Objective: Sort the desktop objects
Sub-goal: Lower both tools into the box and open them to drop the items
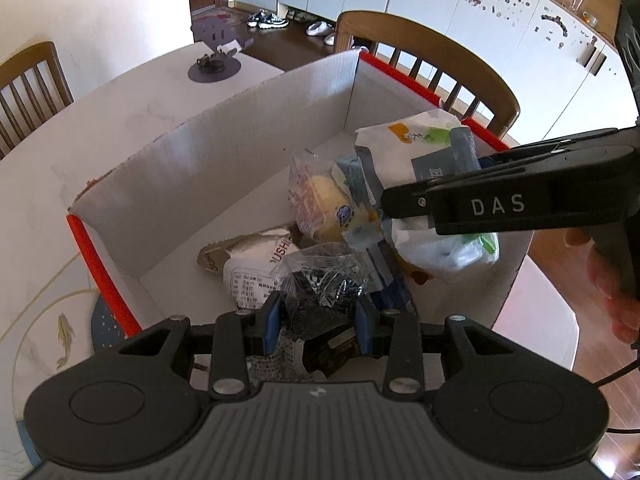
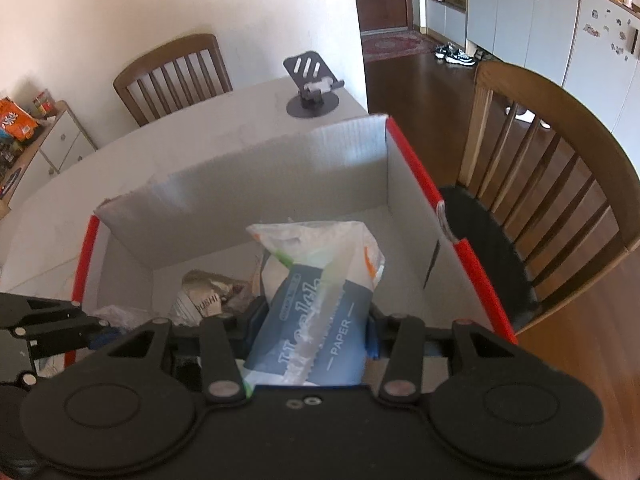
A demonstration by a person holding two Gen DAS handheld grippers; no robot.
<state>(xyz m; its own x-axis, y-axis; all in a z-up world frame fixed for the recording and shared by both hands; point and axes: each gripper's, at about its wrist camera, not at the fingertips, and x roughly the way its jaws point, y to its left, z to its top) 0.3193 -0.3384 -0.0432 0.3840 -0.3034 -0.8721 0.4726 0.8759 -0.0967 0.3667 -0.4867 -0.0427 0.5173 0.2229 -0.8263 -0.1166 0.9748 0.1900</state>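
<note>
Left gripper [image 1: 318,318] jaws closed on dark crinkly packet [image 1: 324,292]; right gripper [image 2: 310,326] jaws grip tissue pack [image 2: 316,320], both over box [image 1: 224,148].

A white table [image 2: 224,136] stands against a plain white wall [image 2: 160,4], with wooden slat-backed chairs around it: one at the far side [image 2: 172,72] and one close on the right [image 2: 560,184] with a dark seat. A grey phone stand [image 2: 312,88] sits near the table's far corner. The floor [image 2: 424,80] is dark polished wood, bright with daylight. White cupboards [image 2: 520,12] line the far wall, their doors dotted with small magnets or stickers, and sneakers [image 2: 454,54] lie below them. A low sideboard [image 2: 52,140] at the left carries snack packets.
</note>
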